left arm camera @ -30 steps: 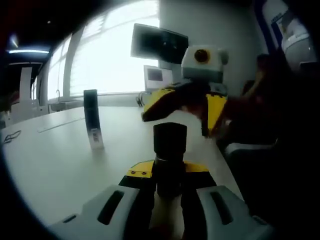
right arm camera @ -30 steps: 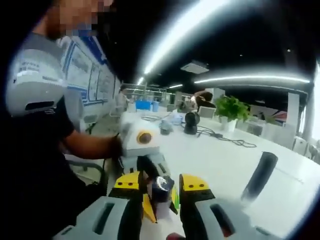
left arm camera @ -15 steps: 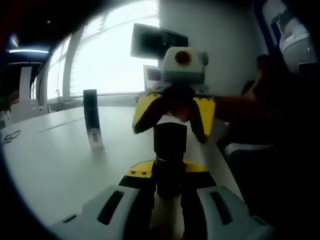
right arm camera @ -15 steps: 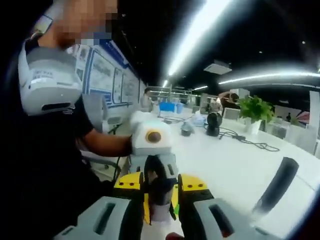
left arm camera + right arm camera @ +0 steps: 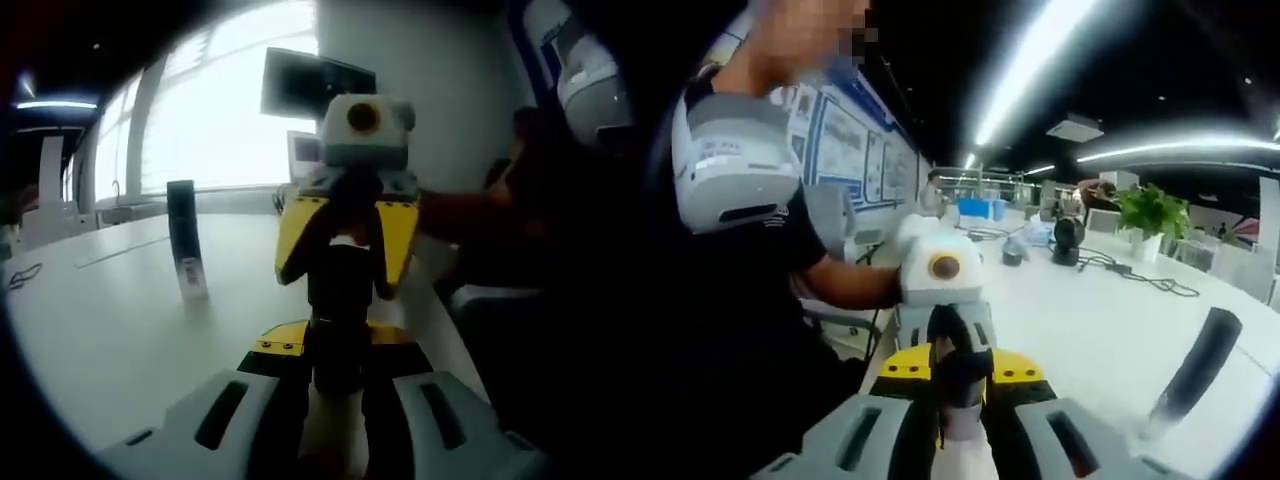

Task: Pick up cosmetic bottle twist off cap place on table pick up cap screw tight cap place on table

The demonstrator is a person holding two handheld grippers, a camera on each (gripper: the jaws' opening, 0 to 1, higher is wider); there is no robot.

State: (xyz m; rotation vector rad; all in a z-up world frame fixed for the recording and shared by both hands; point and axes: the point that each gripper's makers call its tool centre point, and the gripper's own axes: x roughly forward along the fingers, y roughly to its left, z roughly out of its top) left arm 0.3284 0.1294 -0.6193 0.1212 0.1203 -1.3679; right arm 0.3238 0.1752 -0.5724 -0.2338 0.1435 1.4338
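My left gripper [image 5: 338, 350] is shut on the pale body of a cosmetic bottle [image 5: 338, 395] and holds it upright above the white table [image 5: 100, 320]. The bottle's black cap [image 5: 340, 280] sticks up past the jaws. My right gripper [image 5: 345, 255] faces it from the far side, its yellow jaws closed in on either side of the cap. In the right gripper view, the right gripper [image 5: 960, 378] grips the dark cap [image 5: 960, 368], with the left gripper [image 5: 940, 325] just behind it, held by a person's arm [image 5: 840, 285].
A tall dark tube [image 5: 183, 240] stands on the table to the left, also seen as the tube [image 5: 1195, 365]. A monitor [image 5: 310, 85] sits at the far edge. A small black device [image 5: 1070, 240], cables and a plant [image 5: 1150, 215] lie further down the table [image 5: 1090, 330].
My right gripper has come in from the right and lowered over the cap, and its jaws have narrowed onto it. The left gripper and bottle have stayed still.
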